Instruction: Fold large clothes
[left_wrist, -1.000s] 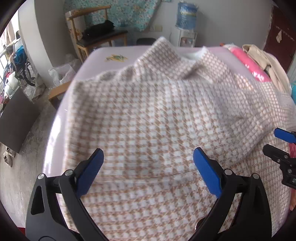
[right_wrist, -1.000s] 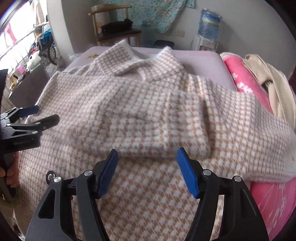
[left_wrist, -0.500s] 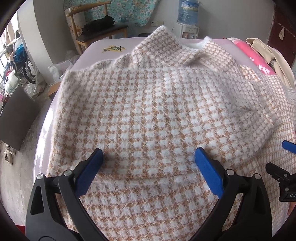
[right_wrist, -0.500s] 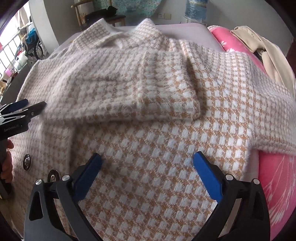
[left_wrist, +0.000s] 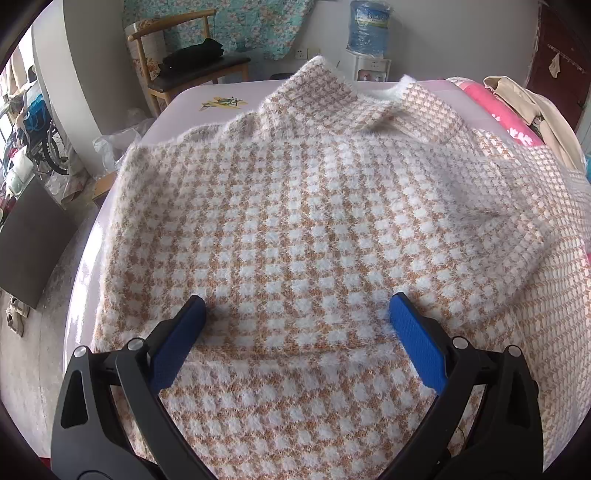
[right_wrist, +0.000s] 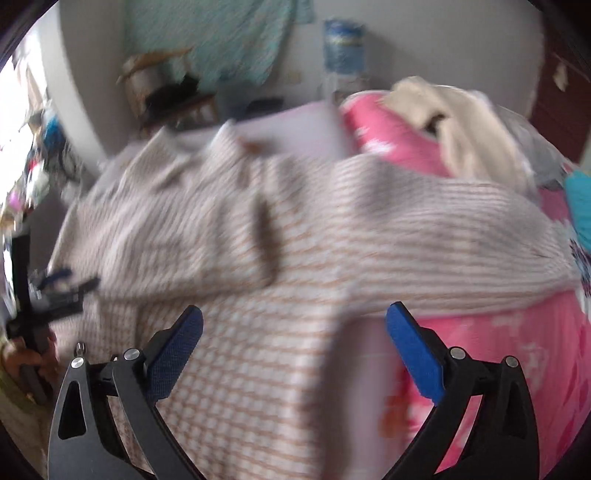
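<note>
the checked fuzzy sweater (left_wrist: 303, 221) lies spread flat on the pale table (left_wrist: 207, 99), collar toward the water dispenser (left_wrist: 369, 44). left gripper (left_wrist: 295, 332) and right gripper (right_wrist: 293, 332) hover over the sweater, jaws spread wide and empty.

fuzzy knit coat (left_wrist: 295, 221), glossy smooth table (left_wrist: 207, 99), matt black plastic fingers (left_wrist: 480, 373)

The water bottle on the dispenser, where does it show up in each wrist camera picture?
Left wrist: the water bottle is at the top, right of centre, against the back wall beyond the sweater.
Right wrist: the water bottle is at the top, just right of centre, blurred.
Shared landmark: the chair, upper left in both.
</note>
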